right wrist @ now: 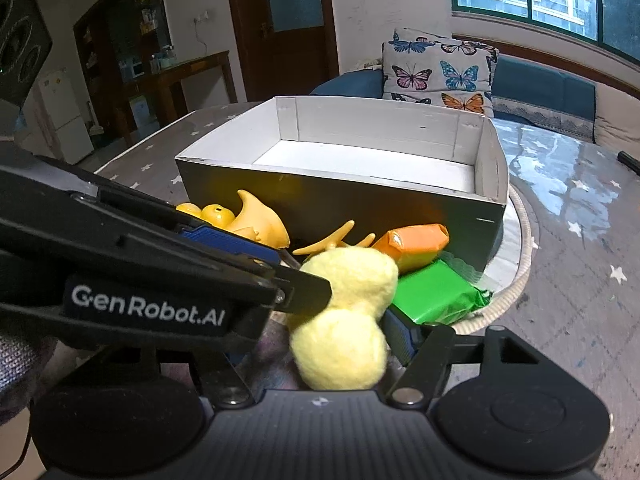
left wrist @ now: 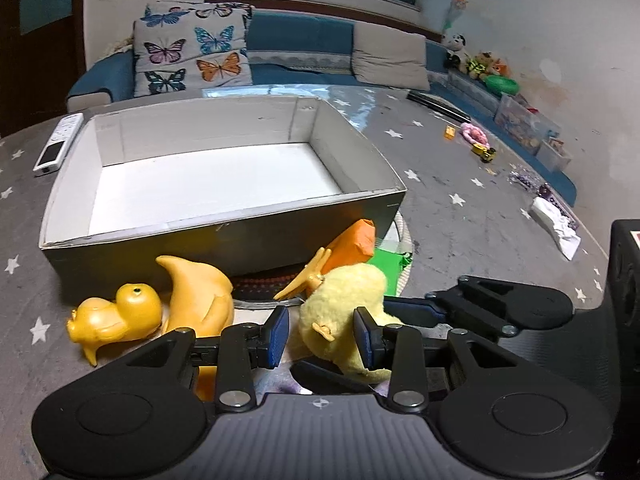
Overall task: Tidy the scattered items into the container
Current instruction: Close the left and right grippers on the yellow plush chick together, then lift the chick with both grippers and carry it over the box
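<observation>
Plush chick [left wrist: 344, 320] sits between both tongs — left [left wrist: 322, 334], right [right wrist: 320, 344].

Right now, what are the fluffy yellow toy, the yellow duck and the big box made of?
The fluffy yellow toy looks like soft plush: its surface is fuzzy and matte. The yellow duck seems to be smooth rubber or plastic, since light shines off it. The box looks like cardboard: thin folded walls, white inside, dark outside.
</observation>
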